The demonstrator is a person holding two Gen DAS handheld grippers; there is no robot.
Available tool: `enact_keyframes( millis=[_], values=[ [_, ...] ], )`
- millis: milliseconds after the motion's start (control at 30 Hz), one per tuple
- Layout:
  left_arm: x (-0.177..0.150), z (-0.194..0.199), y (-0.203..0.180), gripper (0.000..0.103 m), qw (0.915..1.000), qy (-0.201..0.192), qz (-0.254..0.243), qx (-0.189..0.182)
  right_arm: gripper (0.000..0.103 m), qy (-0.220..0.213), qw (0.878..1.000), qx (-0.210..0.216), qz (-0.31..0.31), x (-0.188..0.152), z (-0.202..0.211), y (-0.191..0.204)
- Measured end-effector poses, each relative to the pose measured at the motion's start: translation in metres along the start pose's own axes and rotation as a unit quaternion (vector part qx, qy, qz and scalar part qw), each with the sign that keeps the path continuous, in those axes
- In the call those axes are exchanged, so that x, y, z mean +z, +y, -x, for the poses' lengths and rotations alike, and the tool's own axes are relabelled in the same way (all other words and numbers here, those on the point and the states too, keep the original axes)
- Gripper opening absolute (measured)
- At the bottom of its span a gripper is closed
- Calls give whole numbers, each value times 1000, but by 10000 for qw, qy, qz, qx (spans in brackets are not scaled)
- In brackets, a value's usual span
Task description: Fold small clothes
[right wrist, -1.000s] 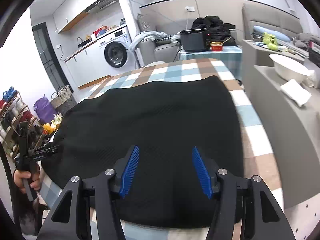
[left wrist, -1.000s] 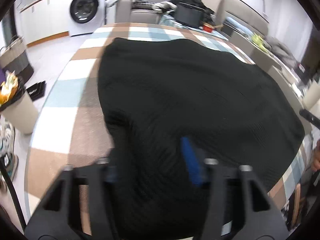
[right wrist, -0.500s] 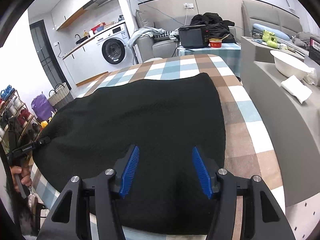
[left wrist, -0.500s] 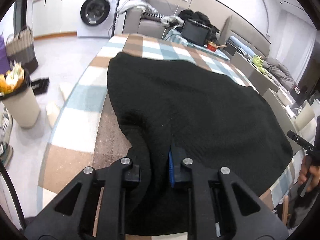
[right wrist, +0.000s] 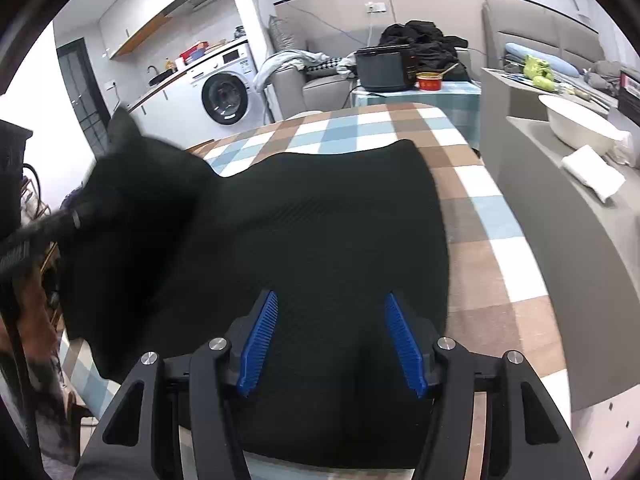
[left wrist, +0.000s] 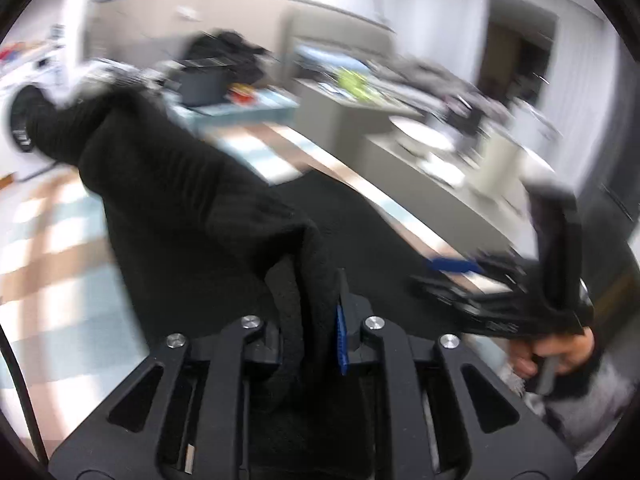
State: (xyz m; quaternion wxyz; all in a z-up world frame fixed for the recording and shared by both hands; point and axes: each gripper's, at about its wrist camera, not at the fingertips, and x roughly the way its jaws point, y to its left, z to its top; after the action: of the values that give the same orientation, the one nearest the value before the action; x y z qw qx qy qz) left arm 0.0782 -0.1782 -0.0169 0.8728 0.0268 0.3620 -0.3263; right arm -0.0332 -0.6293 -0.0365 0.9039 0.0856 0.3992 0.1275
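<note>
Left wrist view, blurred: the left gripper [left wrist: 316, 320] is clamped on a fold of the black garment [left wrist: 192, 200], which rises ahead and to its left above the checked table [left wrist: 48, 240], with the right gripper [left wrist: 460, 276] off to its right. Right wrist view: the right gripper [right wrist: 332, 340] hovers with fingers spread wide over the garment [right wrist: 320, 220], lying flat ahead of it, its left part raised.

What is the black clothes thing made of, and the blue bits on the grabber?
The black garment looks like soft knitted fabric, matte: fine ribbed lines cover it and it drapes in folds. The right gripper has blue pads that look like ridged rubber or plastic; which one is unclear.
</note>
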Motion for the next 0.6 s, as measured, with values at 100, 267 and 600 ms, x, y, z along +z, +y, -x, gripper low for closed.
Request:
enact_keyframes(
  millis=[100, 267, 600],
  values=[
    [-17, -27, -20, 41, 9962, 534, 125, -678, 59, -2, 10000, -64, -69, 0, 2, -6],
    [-41, 8, -21, 76, 9973, 167, 119, -710, 60, 45, 9998, -146, -150, -1, 6, -15],
    [-64, 44, 57, 78, 9972, 17, 680, 297, 60, 80, 9964, 700, -466, 3, 11, -4]
  ],
)
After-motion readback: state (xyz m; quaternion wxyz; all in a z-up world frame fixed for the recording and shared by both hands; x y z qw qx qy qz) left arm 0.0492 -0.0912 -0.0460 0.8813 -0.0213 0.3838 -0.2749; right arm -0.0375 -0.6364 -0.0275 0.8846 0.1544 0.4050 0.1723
